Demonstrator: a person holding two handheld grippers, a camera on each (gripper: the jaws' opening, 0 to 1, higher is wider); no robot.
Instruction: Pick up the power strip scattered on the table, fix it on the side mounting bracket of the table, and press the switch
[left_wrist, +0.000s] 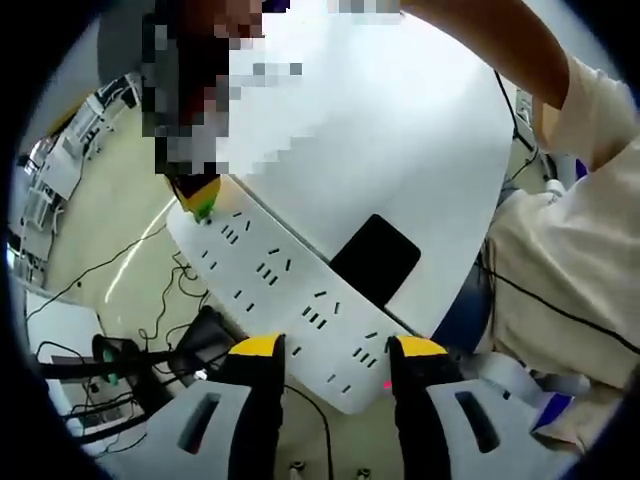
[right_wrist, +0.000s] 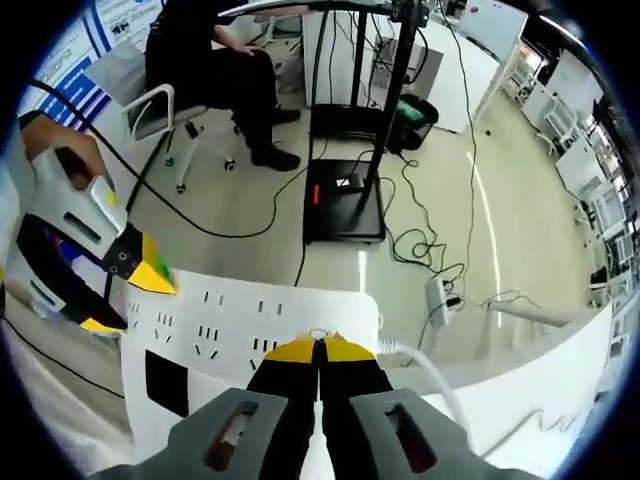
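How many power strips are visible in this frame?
1: the white power strip lies along the table edge, held between both grippers; also seen in the right gripper view.

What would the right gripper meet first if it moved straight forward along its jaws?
Most likely the white power strip: the right gripper, jaws shut, has its tips at the strip's edge. Depth is unclear, so contact cannot be confirmed.

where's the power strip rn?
In the left gripper view the power strip runs diagonally along the white table edge, near end between the left tongs, beside a black patch.
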